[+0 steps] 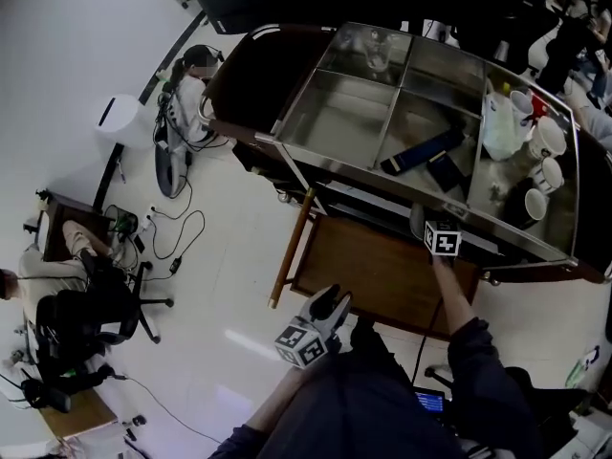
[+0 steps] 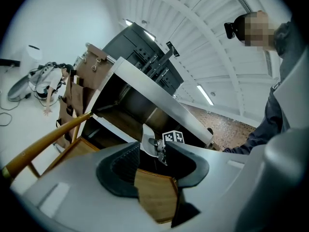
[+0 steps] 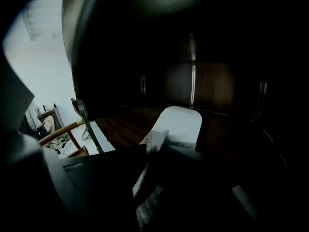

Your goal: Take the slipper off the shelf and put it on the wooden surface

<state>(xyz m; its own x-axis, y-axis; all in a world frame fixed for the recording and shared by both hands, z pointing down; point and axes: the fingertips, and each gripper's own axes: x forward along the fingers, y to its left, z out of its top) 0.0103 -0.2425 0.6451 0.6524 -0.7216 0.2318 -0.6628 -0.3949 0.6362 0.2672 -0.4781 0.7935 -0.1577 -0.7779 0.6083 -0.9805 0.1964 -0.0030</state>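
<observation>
A white quilted slipper (image 3: 179, 123) lies on a dark shelf board under the steel cart (image 1: 316, 151). My right gripper (image 3: 159, 178) reaches into that shelf, and the slipper's near end lies between its dark jaws, which stand apart. From the head view the right gripper (image 1: 422, 221) is at the shelf's front edge, above the low wooden surface (image 1: 373, 268). My left gripper (image 1: 330, 304) hovers open and empty over the near edge of the wooden surface (image 2: 154, 199). In the left gripper view the white slipper (image 2: 146, 148) shows beside the right gripper's marker cube (image 2: 173, 137).
The cart's top trays hold cups (image 1: 547, 142), a white bag (image 1: 499, 127) and a dark blue item (image 1: 421, 151). A wooden rail (image 1: 293, 249) slants at the surface's left. People, an office chair (image 1: 91, 318) and cables (image 1: 172, 228) are on the white floor to the left.
</observation>
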